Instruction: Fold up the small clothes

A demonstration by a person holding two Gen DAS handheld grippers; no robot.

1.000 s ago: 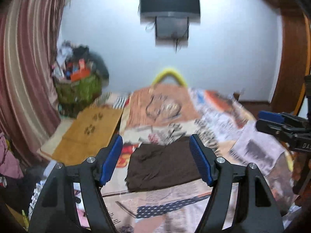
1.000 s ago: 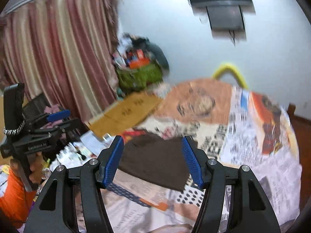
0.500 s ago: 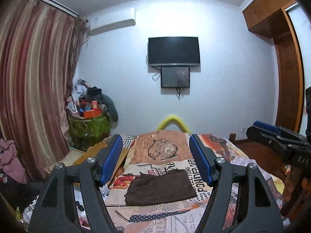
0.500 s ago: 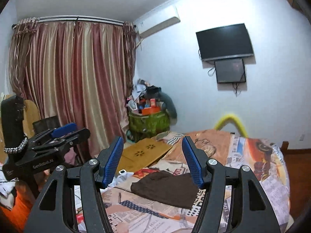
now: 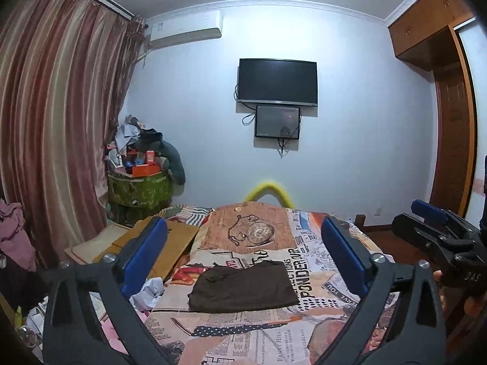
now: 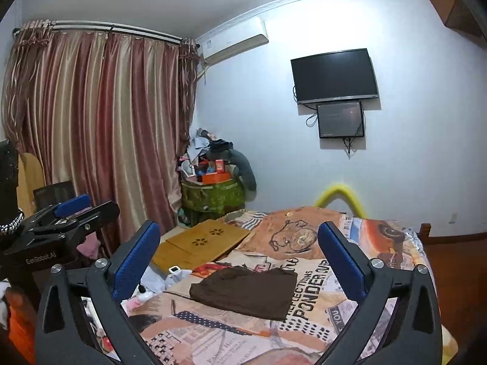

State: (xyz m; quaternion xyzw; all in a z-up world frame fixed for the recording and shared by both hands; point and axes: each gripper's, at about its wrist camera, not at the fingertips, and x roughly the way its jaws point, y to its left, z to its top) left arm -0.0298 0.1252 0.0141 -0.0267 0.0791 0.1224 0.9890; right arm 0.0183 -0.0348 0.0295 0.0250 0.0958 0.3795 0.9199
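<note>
Brown garment [image 5: 243,287] lies folded flat on the patterned bedspread [image 5: 316,334], lower centre of both views, nothing touching it. Left to right in the left wrist view: striped curtain [image 5: 51,127], green basket [image 5: 138,193] piled with clutter, wall TV [image 5: 277,81], wardrobe [image 5: 450,140]. Left gripper [image 5: 243,258] and right gripper [image 6: 240,258] both have just been opening, jaws now spread wide, nothing between them, the garment well beyond the blue pads [image 5: 143,257].

One folded brown garment [image 5: 243,289], two grippers, two wall screens, one curtain, perhaps one lap desk [image 6: 201,243]
</note>
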